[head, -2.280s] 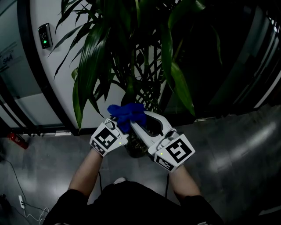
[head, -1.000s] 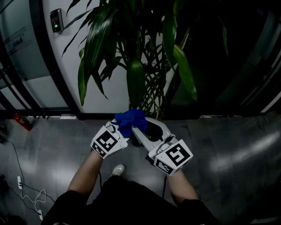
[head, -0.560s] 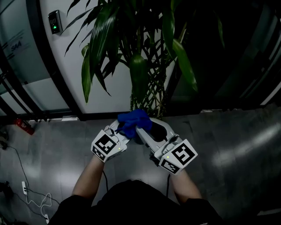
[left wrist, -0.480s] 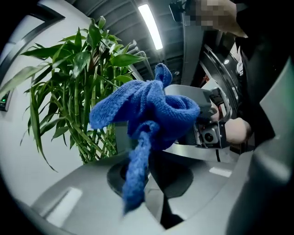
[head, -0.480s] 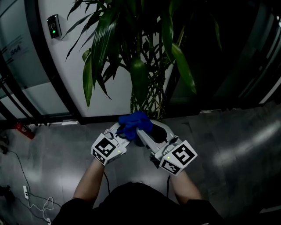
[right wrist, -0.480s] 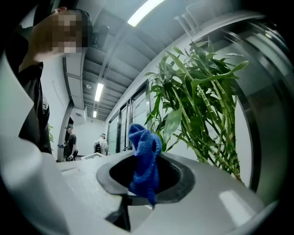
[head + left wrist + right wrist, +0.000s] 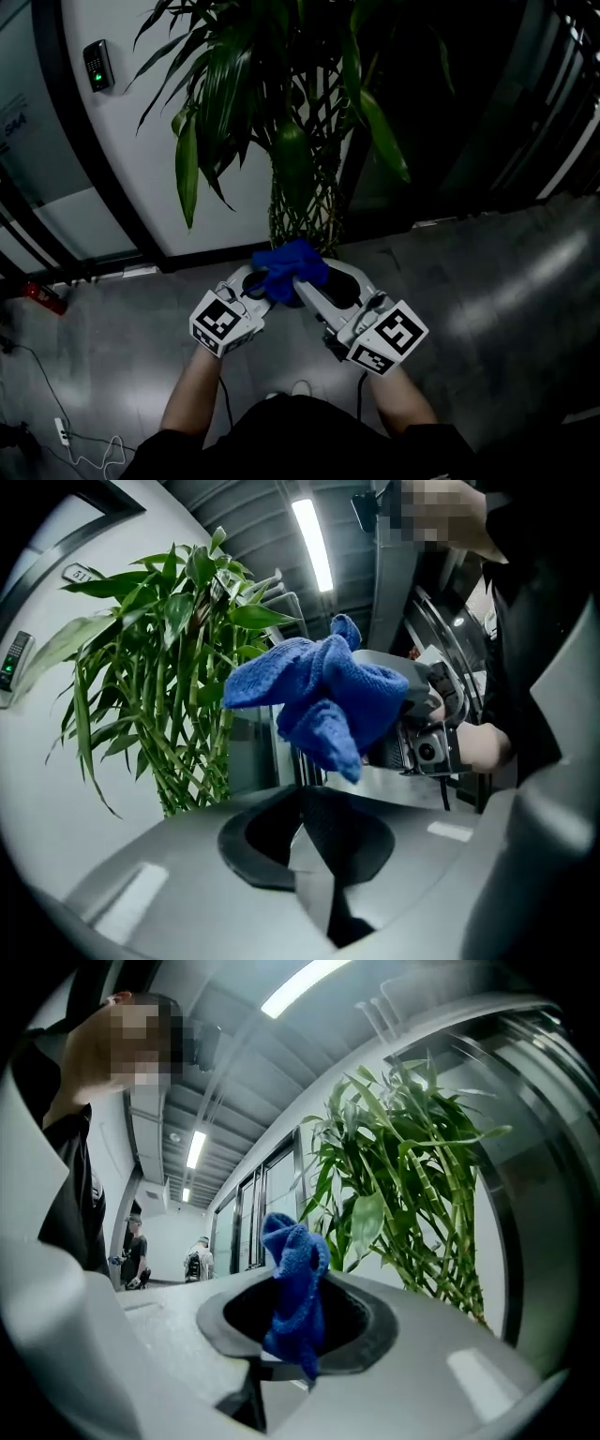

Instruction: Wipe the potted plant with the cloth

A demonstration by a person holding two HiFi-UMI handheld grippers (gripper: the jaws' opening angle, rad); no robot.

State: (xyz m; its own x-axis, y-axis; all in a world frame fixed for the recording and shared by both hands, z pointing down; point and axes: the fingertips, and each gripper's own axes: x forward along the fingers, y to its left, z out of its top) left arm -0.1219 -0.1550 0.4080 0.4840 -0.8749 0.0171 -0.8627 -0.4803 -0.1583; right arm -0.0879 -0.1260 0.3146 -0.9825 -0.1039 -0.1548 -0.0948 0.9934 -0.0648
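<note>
Head view steeply downward; both gripper views level, close, sharing plant (image 7: pixel 292 164), cloth (image 7: pixel 286 267).

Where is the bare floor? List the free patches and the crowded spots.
The widest bare floor lies right of the right gripper. A smaller patch lies left of the left gripper, between the white wall and the cables. Crowded: straight ahead, where the plant stems stand behind the blue cloth.

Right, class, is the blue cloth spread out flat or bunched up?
Bunched up: the blue cloth sits in a crumpled wad, pinched in the right gripper, with folds drooping and no flat face.
</note>
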